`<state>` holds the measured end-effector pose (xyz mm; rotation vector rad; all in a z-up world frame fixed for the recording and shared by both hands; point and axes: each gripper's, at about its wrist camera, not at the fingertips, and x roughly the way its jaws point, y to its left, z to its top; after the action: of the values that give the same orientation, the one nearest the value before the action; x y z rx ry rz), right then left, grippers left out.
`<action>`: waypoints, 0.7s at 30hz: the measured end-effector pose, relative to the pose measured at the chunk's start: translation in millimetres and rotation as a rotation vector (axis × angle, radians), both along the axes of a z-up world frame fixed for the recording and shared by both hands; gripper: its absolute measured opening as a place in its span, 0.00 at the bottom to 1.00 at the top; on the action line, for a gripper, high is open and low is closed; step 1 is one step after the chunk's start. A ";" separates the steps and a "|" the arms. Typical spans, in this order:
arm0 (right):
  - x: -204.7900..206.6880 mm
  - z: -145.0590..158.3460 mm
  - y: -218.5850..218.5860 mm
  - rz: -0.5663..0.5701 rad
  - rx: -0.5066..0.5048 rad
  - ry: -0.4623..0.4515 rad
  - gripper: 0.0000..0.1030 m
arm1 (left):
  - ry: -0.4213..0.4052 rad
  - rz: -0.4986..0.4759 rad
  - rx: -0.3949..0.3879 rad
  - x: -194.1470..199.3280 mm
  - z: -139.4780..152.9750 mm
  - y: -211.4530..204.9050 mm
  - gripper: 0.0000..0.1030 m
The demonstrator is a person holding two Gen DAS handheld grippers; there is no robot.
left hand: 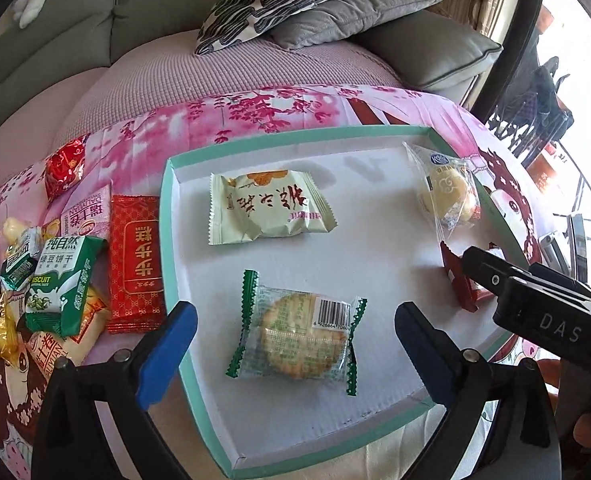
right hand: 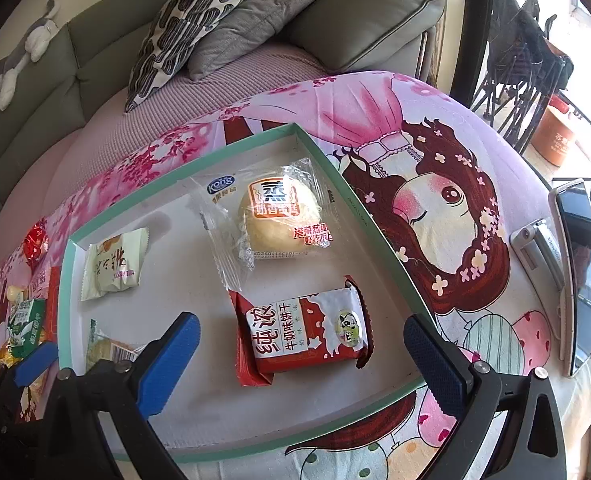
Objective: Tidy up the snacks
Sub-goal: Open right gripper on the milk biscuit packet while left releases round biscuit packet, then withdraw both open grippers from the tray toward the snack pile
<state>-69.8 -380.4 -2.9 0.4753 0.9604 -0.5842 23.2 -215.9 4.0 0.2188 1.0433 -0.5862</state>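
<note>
A shallow tray with a teal rim (left hand: pixel 167 240) lies on the pink cartoon tablecloth. In the left wrist view my left gripper (left hand: pixel 295 316) stands open just above a clear-wrapped round cracker (left hand: pixel 299 344) with green edges, and its pads do not touch it. A cream packet (left hand: pixel 269 208) and a wrapped yellow bun (left hand: pixel 447 192) lie further back in the tray. In the right wrist view my right gripper (right hand: pixel 301 326) is open over a red and white milk biscuit packet (right hand: pixel 295 344) near the tray's rim (right hand: pixel 375 232); the packet lies free between the blue pads.
Left of the tray lies a pile of loose snacks: a green biscuit pack (left hand: pixel 63 284), a flat red packet (left hand: pixel 135 264), a red pouch (left hand: pixel 65 168). A phone on a stand (right hand: pixel 579 280) stands right of the tray. A grey sofa with cushions (left hand: pixel 279 0) is behind the table.
</note>
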 end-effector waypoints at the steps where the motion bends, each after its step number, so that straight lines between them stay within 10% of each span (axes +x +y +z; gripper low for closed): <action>1: -0.5 0.6 -0.4 -0.003 -0.002 -0.001 1.00 | 0.007 0.018 -0.013 2.0 1.8 4.6 0.96; 21: 23.9 13.5 43.9 0.149 -0.017 -0.038 1.00 | 0.000 0.530 -0.056 47.0 19.2 141.4 0.96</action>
<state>-45.9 -336.5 10.6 0.3939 0.9452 -0.4470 70.3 -74.5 23.2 -0.1088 1.0301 -0.1346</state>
